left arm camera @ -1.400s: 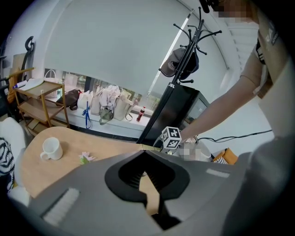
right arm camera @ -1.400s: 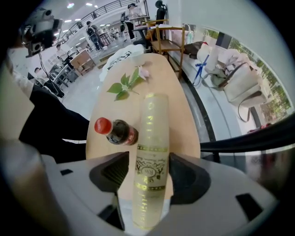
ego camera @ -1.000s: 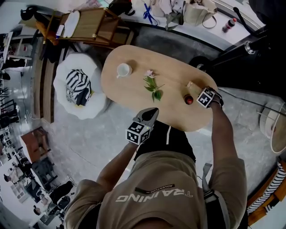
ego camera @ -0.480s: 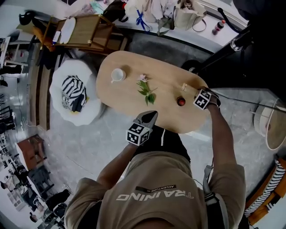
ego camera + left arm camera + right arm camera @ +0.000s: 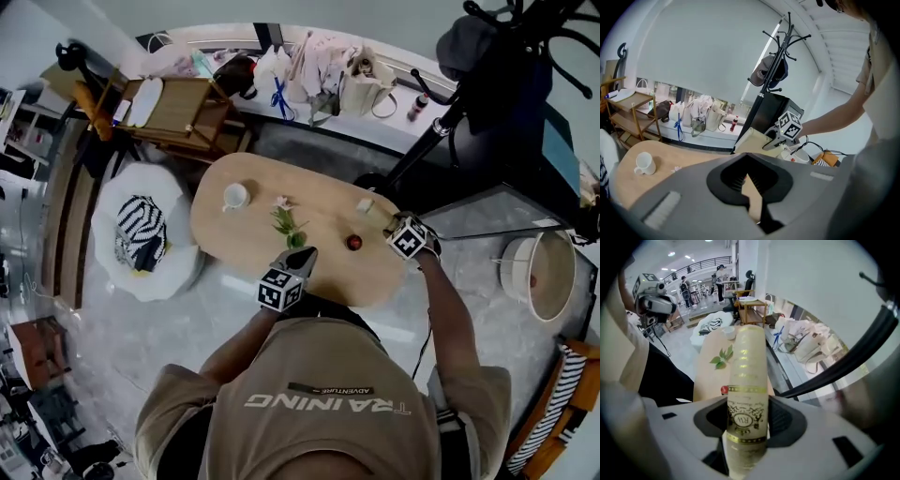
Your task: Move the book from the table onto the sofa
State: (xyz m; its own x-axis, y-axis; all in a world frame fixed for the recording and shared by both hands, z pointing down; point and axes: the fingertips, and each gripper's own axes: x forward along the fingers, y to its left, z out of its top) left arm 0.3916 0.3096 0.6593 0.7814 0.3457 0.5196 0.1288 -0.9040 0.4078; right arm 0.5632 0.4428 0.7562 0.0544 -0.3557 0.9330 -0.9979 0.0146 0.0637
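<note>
A cream book (image 5: 747, 380) with gold ornaments on its spine stands upright between the jaws of my right gripper (image 5: 747, 420), which is shut on it. In the head view the book (image 5: 368, 206) hangs above the right end of the oval wooden table (image 5: 234, 239), with the right gripper (image 5: 382, 218) behind it. From the left gripper view the book (image 5: 752, 140) shows in mid-air. My left gripper (image 5: 305, 255) hovers at the table's near edge; its jaws (image 5: 751, 180) stand a narrow gap apart with nothing between them. A white round seat (image 5: 112, 272) with a striped cushion stands left of the table.
On the table are a white cup (image 5: 234, 195), a green sprig (image 5: 289, 225) and a small red thing (image 5: 354, 242). A wooden shelf cart (image 5: 173, 103) and bags (image 5: 323, 70) line the far wall. A black coat stand (image 5: 450, 108) rises at the right, near a white basin (image 5: 539, 272).
My right gripper has lifted the book up off the table's right end. The left gripper has risen a little. The whole scene now looks farther below.
</note>
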